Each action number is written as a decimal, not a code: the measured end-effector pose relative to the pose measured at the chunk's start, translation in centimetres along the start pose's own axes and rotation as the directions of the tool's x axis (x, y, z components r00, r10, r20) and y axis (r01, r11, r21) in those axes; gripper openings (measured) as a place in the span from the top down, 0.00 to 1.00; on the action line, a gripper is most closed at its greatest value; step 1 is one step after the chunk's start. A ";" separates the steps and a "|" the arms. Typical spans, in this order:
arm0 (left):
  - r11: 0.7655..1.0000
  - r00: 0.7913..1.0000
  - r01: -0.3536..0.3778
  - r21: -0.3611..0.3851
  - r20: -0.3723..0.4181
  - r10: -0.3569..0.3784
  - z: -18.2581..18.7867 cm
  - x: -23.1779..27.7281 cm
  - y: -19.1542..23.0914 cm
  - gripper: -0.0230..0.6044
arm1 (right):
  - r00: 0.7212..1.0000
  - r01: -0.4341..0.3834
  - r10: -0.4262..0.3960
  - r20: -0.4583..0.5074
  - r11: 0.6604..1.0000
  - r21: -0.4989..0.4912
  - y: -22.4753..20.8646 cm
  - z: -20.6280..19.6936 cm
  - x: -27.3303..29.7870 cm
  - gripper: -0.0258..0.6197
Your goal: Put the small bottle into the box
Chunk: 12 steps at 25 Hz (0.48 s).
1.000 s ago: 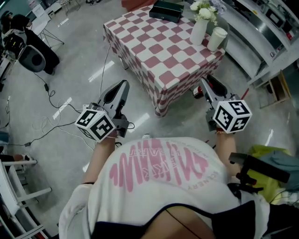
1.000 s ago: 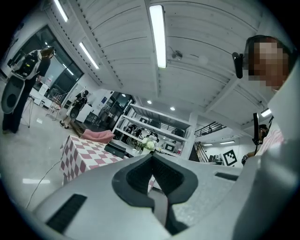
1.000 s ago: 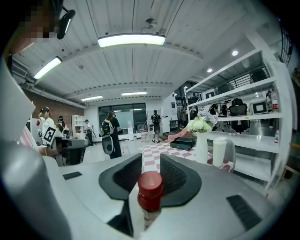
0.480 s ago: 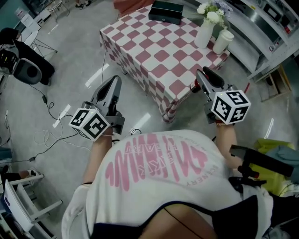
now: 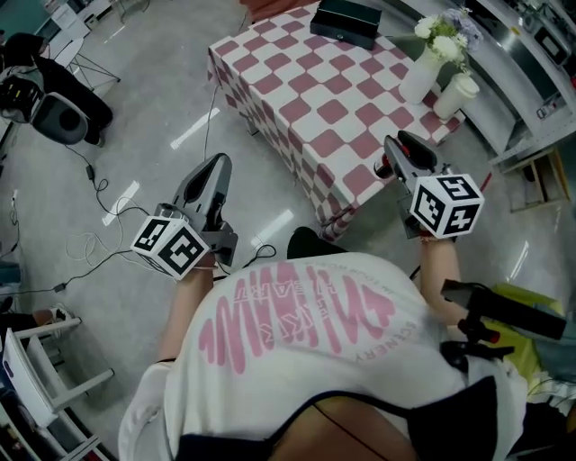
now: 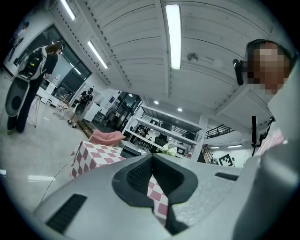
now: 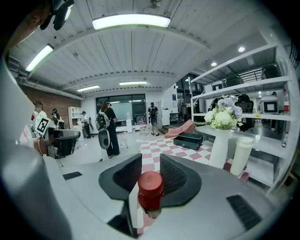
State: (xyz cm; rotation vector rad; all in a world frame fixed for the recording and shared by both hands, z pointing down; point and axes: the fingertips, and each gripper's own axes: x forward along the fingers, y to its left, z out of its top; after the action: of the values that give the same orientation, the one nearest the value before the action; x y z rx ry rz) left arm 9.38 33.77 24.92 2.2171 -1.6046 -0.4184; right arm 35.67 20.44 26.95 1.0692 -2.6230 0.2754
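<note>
The tablecloth (image 5: 310, 108) is checked cloth; the floor (image 5: 135, 117) is smooth and glossy; the left gripper (image 5: 216, 167) has a matt grey plastic shell; the small bottle (image 7: 150, 187) has a shiny red cap; the vase (image 7: 217, 150) looks smooth, faintly glossy.

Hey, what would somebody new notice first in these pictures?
The pink-and-white checked table ahead of the person stands out, with a dark box at its far end and a white vase of flowers near its right edge. Next comes the red-capped small bottle, clamped between the jaws of the right gripper.
</note>
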 end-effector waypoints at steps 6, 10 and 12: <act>0.999 0.999 -0.039 -0.012 0.010 0.039 0.5 0.5 2.7 0.95 | 1.000 -0.010 0.010 0.006 1.000 0.021 -0.8 0.3 3.0 0.77; 0.999 0.999 -0.040 -0.015 0.015 0.041 1.1 1.8 4.4 0.95 | 1.000 -0.014 0.015 -0.004 1.000 0.016 -1.4 0.5 5.6 0.77; 0.999 0.999 -0.035 -0.010 0.012 0.035 1.5 2.7 5.3 0.95 | 1.000 -0.016 0.016 0.000 1.000 0.020 -1.7 0.9 7.0 0.77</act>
State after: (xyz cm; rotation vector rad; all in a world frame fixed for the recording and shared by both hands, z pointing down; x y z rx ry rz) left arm 5.10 29.49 25.97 2.1799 -1.6420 -0.4289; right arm 31.96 14.40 28.62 1.0553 -2.6348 0.3064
